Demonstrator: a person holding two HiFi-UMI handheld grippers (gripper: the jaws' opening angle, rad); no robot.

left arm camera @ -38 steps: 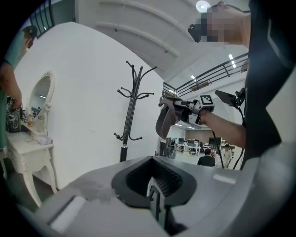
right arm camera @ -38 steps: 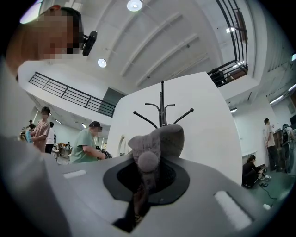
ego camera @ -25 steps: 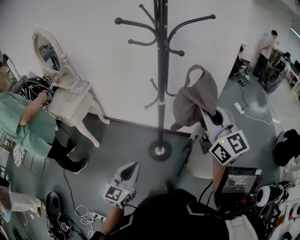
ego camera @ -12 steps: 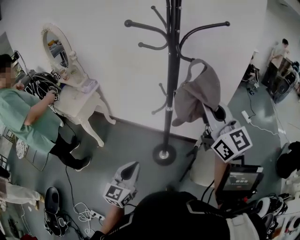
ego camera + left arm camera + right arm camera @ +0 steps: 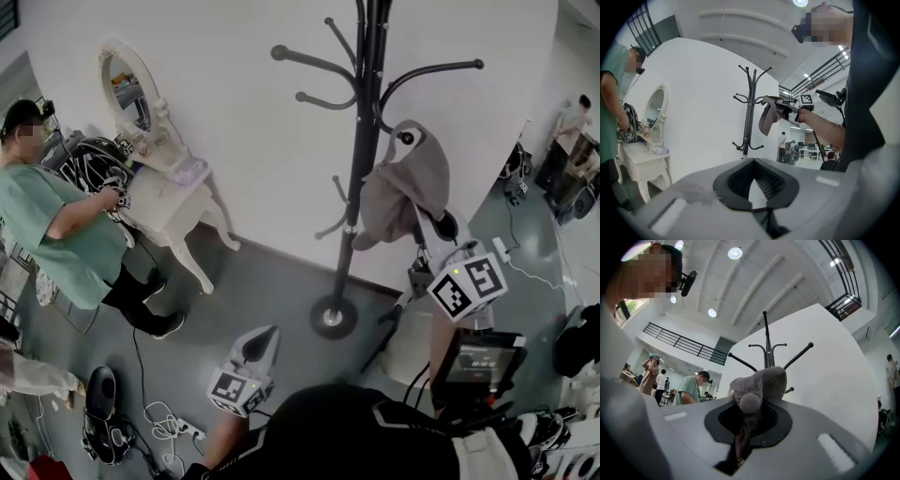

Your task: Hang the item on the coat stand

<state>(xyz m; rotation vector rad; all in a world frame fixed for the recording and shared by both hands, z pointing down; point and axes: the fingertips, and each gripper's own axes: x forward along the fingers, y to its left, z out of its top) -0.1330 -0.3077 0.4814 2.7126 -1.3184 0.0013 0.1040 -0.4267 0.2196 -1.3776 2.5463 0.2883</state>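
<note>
The black coat stand rises in front of the white wall, its round base on the grey floor. A grey fabric item with a loop at its top hangs just right of the pole. A knob of one short arm shows inside that loop. My right gripper is shut on the item's lower part; in the right gripper view the grey item fills the jaws. My left gripper is held low, shut and holding nothing. The left gripper view shows its pads meeting at the tips.
A white dressing table with an oval mirror stands left of the stand. A person in a green shirt bends at it. Cables and a power strip lie on the floor. A screen sits at lower right.
My right gripper has carried the grey item up and closer to the pole, bringing its loop to a short arm's knob. The left gripper has stayed where it was.
</note>
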